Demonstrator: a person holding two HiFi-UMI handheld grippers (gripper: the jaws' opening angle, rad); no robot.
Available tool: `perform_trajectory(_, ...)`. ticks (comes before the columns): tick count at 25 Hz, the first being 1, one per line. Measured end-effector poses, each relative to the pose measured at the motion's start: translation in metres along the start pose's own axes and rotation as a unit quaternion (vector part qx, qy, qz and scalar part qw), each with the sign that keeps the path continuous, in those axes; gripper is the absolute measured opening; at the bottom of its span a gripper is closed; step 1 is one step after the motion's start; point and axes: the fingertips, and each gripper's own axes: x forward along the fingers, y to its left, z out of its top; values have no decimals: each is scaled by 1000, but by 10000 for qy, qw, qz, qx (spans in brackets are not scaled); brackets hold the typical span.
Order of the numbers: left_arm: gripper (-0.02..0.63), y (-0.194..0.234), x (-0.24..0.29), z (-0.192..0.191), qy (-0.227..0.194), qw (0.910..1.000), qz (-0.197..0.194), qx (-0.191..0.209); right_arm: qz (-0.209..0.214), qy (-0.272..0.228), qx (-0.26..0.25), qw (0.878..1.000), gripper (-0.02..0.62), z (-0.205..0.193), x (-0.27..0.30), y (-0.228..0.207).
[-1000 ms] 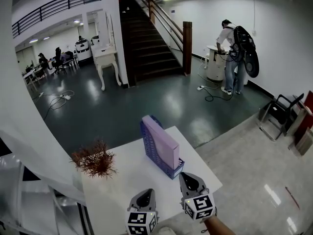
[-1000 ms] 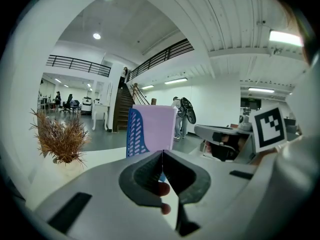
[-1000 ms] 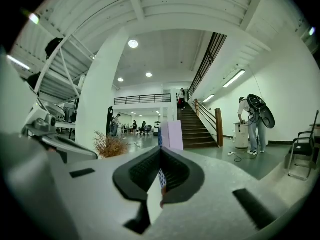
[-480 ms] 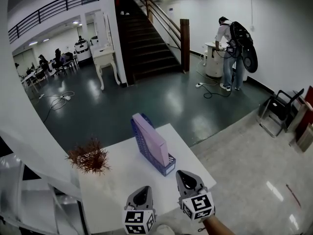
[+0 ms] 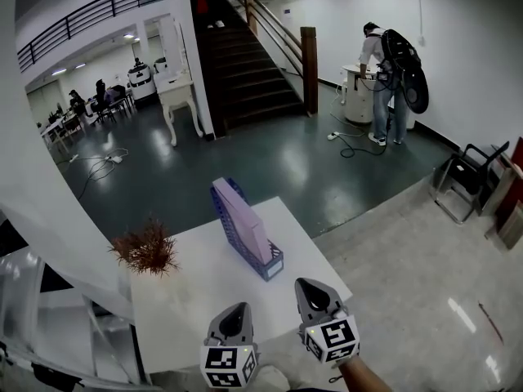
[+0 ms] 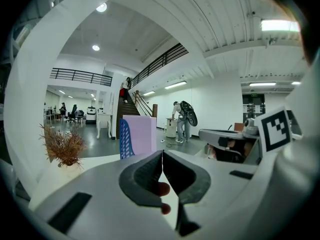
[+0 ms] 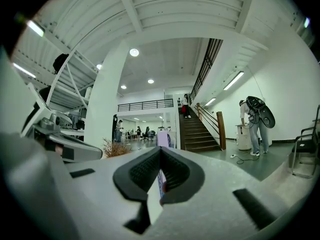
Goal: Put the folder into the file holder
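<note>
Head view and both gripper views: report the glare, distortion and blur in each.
Head view: fisheye bows straight edges; ceiling lights glare off the dark floor. Left gripper view: dark rounded corners, folder sharp, a strip light blown out. Right gripper view: same vignette, staircase crisp.

L gripper (image 5: 239, 307), R gripper (image 5: 305, 283) farther from holder (image 5: 273, 263)

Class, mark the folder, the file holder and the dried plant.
folder (image 5: 248, 221): head view, its lilac side face.
file holder (image 5: 271, 265): head view, its blue front end.
dried plant (image 5: 147, 250): head view, middle of its brown twigs.
</note>
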Motion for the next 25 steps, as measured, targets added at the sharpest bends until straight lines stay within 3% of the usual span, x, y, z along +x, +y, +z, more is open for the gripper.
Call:
perform_trajectory(13, 6, -47, -40, 12, -205, 9995, 149, 175, 91, -175, 390, 9990, 0, 10, -64, -7)
perform_trajectory(25, 6, -76, -72, 16, -384, 9987, 298, 172, 134, -312, 240, 9991, 0, 27, -103, -8)
